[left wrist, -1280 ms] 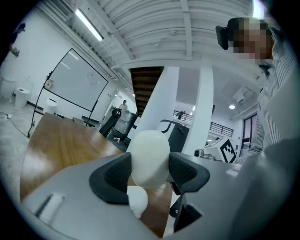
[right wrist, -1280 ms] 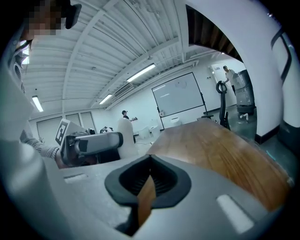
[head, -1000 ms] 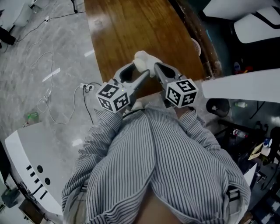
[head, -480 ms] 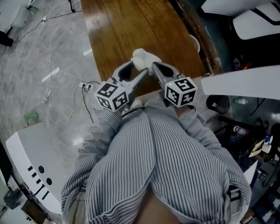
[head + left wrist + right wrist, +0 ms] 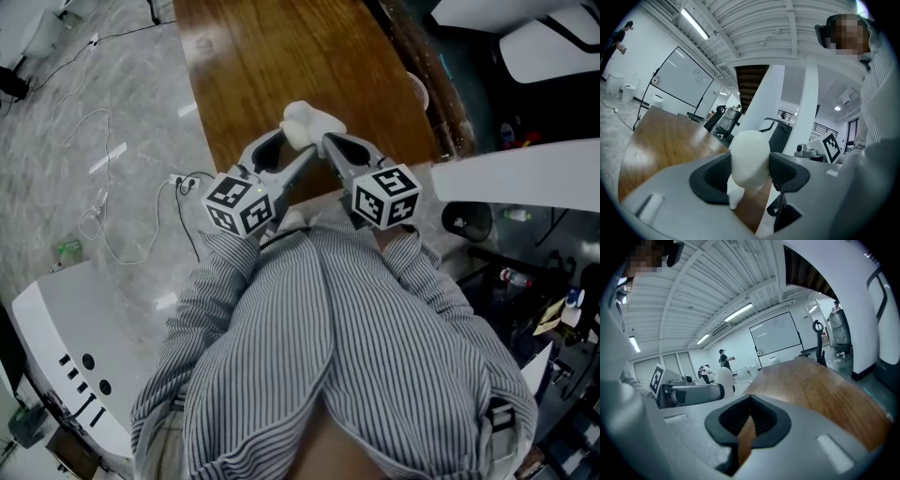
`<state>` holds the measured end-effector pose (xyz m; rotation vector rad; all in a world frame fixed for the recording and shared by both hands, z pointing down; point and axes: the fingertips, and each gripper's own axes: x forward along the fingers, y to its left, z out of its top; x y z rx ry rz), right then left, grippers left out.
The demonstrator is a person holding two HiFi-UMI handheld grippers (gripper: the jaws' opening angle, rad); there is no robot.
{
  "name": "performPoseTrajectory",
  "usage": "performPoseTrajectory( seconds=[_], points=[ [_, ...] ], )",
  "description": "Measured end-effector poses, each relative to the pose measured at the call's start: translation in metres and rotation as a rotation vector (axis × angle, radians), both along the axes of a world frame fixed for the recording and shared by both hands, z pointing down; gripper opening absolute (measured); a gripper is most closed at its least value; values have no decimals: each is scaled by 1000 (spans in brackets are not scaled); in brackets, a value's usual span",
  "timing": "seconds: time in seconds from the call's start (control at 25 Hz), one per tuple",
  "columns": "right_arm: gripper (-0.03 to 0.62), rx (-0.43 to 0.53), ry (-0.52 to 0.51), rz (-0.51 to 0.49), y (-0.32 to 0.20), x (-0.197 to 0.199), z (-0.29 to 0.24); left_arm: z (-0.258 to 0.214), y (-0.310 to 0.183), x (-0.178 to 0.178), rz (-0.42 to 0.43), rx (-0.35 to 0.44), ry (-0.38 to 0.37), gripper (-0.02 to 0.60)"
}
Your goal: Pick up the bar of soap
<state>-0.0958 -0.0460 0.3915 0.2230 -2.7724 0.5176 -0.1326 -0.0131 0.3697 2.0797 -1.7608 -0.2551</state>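
The bar of soap (image 5: 305,122) is a white rounded lump, held in the air over the near end of the wooden table (image 5: 281,56). My left gripper (image 5: 292,142) is shut on it. In the left gripper view the soap (image 5: 749,157) sits squeezed between both dark pads (image 5: 712,176), with a thin white piece hanging below. My right gripper (image 5: 330,142) is just right of the soap, its tip close to it. In the right gripper view its jaws (image 5: 749,420) are shut with nothing between them, and the soap (image 5: 724,378) shows at the left beyond the left gripper (image 5: 691,393).
The table's near edge lies under the grippers. Grey marble floor with loose cables (image 5: 103,187) is at the left. A white machine (image 5: 56,356) stands at the lower left, a white panel (image 5: 516,183) at the right. My striped shirt (image 5: 328,356) fills the foreground.
Both grippers and the soap have shifted very slightly up and to the left in the head view. The grip on the soap is unchanged.
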Motion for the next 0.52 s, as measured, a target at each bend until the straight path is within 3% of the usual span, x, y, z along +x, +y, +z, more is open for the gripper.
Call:
performPoseTrajectory(
  seconds=[0.52],
  points=[
    [2,20,27,12,-2,4,4,1,-2,-2,-12,-3,3,261]
  ],
)
